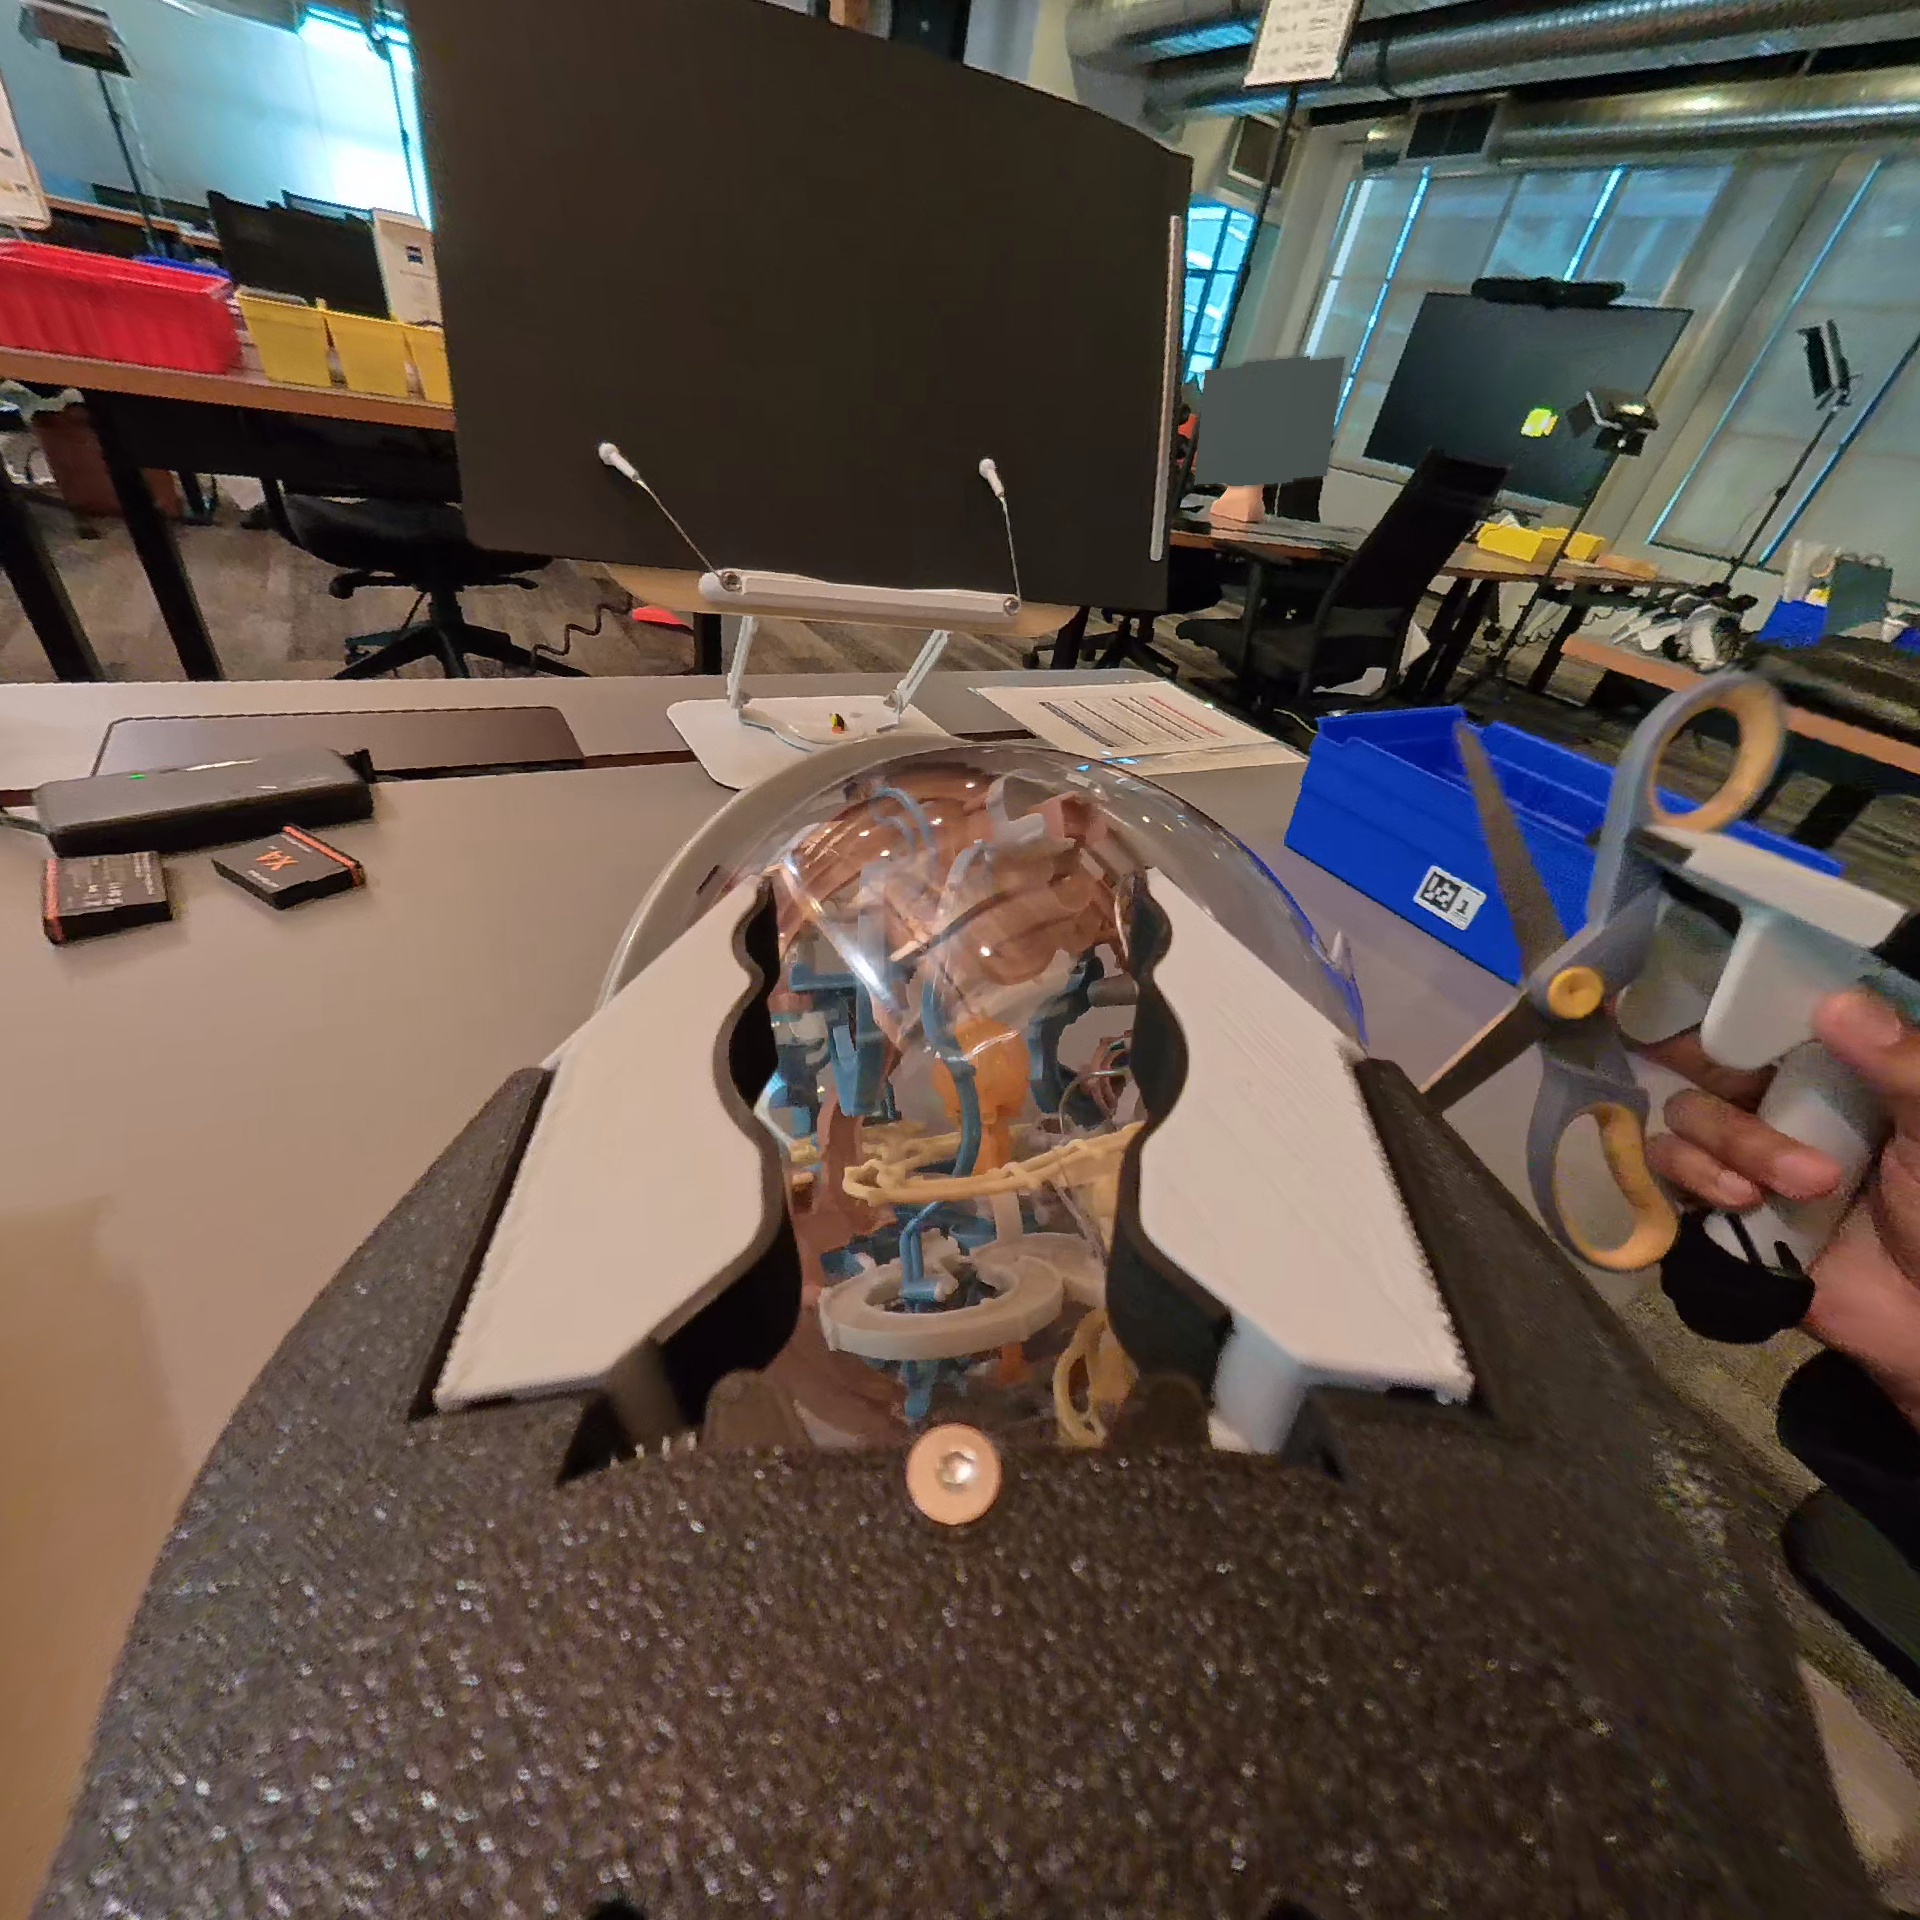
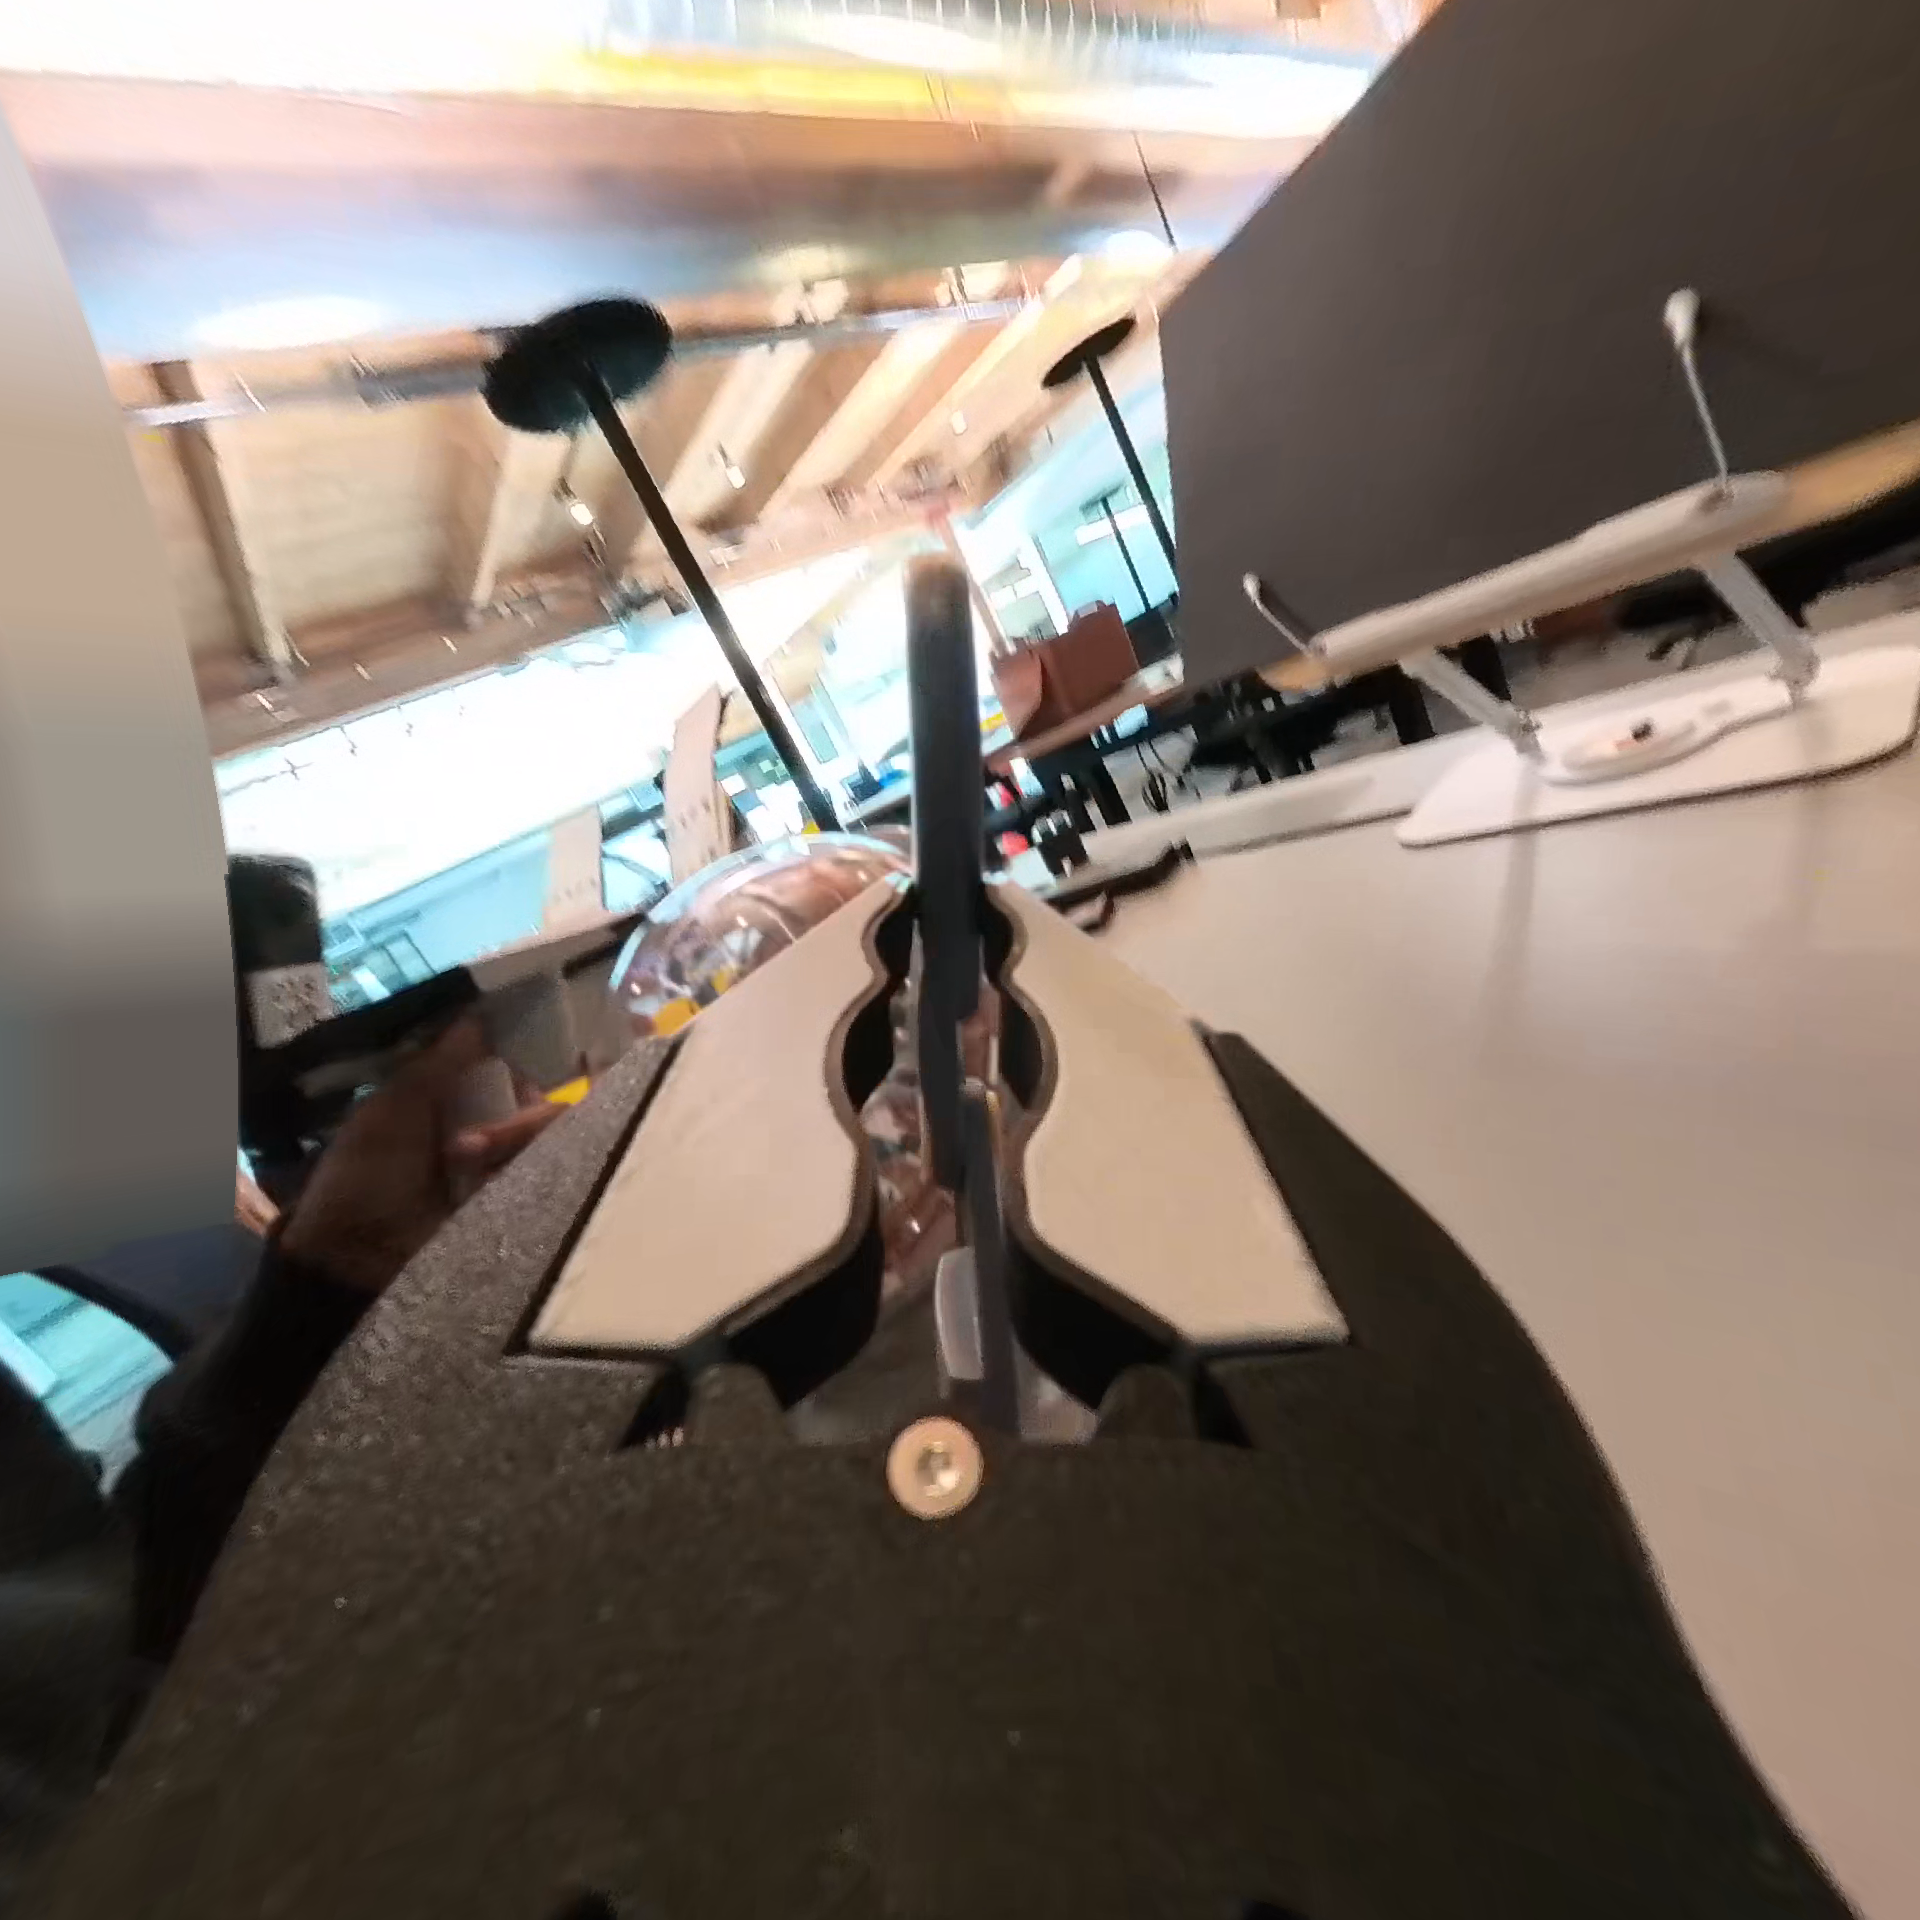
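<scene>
My left gripper is shut on a clear plastic ball with a coloured maze of blue, orange and cream tracks inside. Its white fingers press the ball's two sides over the grey table. My right gripper is shut on grey and yellow scissors, seen edge-on and pointing up. In the left wrist view the scissors hang in the right gripper just right of the ball, blades open. The ball shows left of the right fingers.
A black board on a white stand stands behind the ball. A blue bin sits at the right. A black power bank and two small black packs lie at the left. A printed sheet lies near the stand. Across from one pair of fingers to the other is roughly 25 centimetres.
</scene>
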### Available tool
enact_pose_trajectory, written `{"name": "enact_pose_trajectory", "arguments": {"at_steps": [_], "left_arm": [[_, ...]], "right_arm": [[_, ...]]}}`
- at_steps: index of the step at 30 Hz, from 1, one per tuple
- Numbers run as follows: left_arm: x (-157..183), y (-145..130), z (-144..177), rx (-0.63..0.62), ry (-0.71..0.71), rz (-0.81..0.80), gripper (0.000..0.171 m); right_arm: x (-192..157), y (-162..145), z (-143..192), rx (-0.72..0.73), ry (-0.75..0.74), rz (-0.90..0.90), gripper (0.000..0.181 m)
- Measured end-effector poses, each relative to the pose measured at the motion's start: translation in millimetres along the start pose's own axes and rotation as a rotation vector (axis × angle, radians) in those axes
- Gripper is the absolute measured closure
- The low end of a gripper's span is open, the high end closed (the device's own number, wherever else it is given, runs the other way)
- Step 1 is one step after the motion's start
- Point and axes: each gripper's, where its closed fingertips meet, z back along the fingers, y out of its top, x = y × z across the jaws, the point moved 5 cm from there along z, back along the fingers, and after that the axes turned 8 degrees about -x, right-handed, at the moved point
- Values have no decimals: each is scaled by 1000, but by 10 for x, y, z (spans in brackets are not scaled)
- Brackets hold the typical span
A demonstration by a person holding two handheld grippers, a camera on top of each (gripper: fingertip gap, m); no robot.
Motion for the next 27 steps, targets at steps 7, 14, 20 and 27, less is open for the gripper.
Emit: {"name": "enact_pose_trajectory", "arguments": {"at_steps": [7, 14, 20, 27], "left_arm": [[-151, 25, 30, 15, 60, 11, 106], [-246, 36, 22, 25, 92, 25, 107], [-258, 45, -11, 22, 99, 24, 109], [-257, 55, -56, 15, 104, 18, 109]], "right_arm": [[460, -307, -72, -172, -184, -136, 170], [806, -399, 0, -195, -302, -204, 169], [1128, -529, 86, -282, -418, -293, 160], [1311, -697, 211, -481, -492, -352, 148]]}}
